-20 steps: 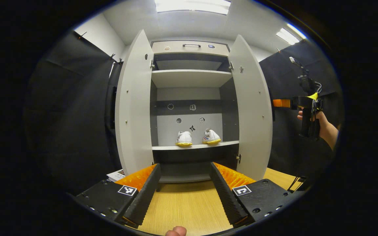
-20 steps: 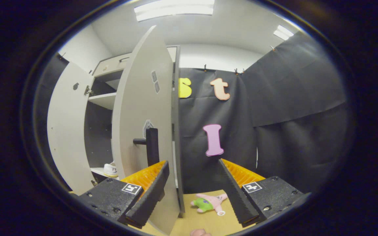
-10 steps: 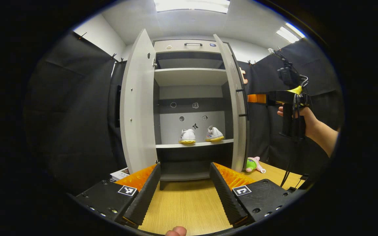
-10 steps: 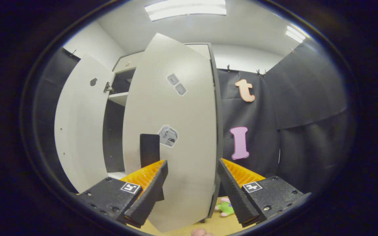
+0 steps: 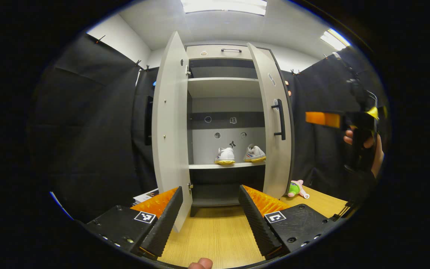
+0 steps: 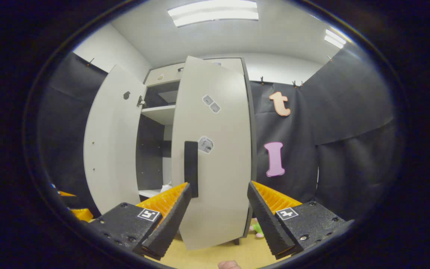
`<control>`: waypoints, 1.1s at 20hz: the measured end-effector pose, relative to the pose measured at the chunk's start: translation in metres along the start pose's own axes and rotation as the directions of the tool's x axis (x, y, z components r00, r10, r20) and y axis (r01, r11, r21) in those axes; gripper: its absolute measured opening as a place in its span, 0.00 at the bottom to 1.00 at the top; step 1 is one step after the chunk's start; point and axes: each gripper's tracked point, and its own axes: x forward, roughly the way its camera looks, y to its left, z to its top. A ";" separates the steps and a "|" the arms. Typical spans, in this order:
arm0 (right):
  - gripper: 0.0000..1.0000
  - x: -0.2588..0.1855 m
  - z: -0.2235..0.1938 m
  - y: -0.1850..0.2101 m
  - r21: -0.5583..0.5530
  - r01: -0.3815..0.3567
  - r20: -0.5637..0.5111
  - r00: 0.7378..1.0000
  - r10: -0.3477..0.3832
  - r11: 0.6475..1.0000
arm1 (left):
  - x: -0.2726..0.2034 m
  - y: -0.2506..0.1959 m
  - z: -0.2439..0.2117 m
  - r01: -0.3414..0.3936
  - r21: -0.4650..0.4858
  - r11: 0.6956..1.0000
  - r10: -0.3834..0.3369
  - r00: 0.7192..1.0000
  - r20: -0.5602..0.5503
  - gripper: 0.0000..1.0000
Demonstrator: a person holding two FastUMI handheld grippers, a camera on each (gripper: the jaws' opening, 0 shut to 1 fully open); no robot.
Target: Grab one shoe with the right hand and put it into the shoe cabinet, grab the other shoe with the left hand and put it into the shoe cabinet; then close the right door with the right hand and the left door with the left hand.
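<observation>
Both shoes [image 5: 239, 155] shelved, right door [image 6: 215, 149] perhaps half-shut (left door [image 5: 170, 127] open), both tools [image 5: 209, 220] [image 6: 218, 220] gaping empty.

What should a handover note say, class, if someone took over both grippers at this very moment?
Left gripper: jaws open, empty, facing the cabinet.
Right gripper: jaws open, empty, in front of the right door, not visibly touching it.
Both shoes sit on the cabinet shelf.
Done: shoes stowed. Right door partly closed.
Left: finish closing the right door, then close the left door, which stands wide open.
</observation>
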 end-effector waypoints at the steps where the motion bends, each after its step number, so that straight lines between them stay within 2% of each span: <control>1: 0.98 -0.016 -0.011 0.000 -0.005 0.007 0.000 1.000 -0.007 1.000 | 0.001 0.010 0.007 -0.022 0.011 1.000 0.022 1.000 0.008 0.90; 4: 1.00 -0.044 -0.038 -0.003 -0.063 0.022 -0.021 1.000 -0.023 0.998 | 0.011 0.047 0.026 -0.076 0.035 0.997 0.076 0.997 0.007 0.93; 6: 0.98 -0.050 -0.052 0.000 -0.068 0.002 -0.069 0.998 -0.007 0.998 | 0.018 0.071 0.043 -0.095 0.034 0.995 0.095 0.995 0.010 0.93; 9: 0.98 -0.053 -0.055 0.003 -0.030 -0.011 -0.084 0.996 0.008 0.999 | 0.031 0.111 0.056 -0.133 -0.010 0.991 0.133 0.991 -0.014 0.93; 13: 0.98 -0.053 -0.054 0.006 -0.032 -0.012 -0.075 0.997 0.010 0.999 | 0.052 0.180 0.073 -0.250 0.018 0.968 0.250 0.968 -0.021 0.93; 16: 0.98 -0.053 -0.052 0.005 -0.040 -0.012 -0.069 0.998 0.009 0.999 | 0.073 0.212 0.071 -0.297 0.007 0.955 0.297 0.954 -0.039 0.93; 19: 0.98 -0.054 -0.049 0.001 -0.033 -0.002 -0.063 0.998 0.000 0.999 | 0.098 0.235 0.076 -0.316 -0.018 0.949 0.315 0.948 -0.046 0.93; 22: 0.98 -0.053 -0.050 -0.006 -0.027 0.016 -0.064 0.998 -0.018 1.000 | 0.121 0.235 0.080 -0.282 -0.031 0.959 0.280 0.958 -0.051 0.93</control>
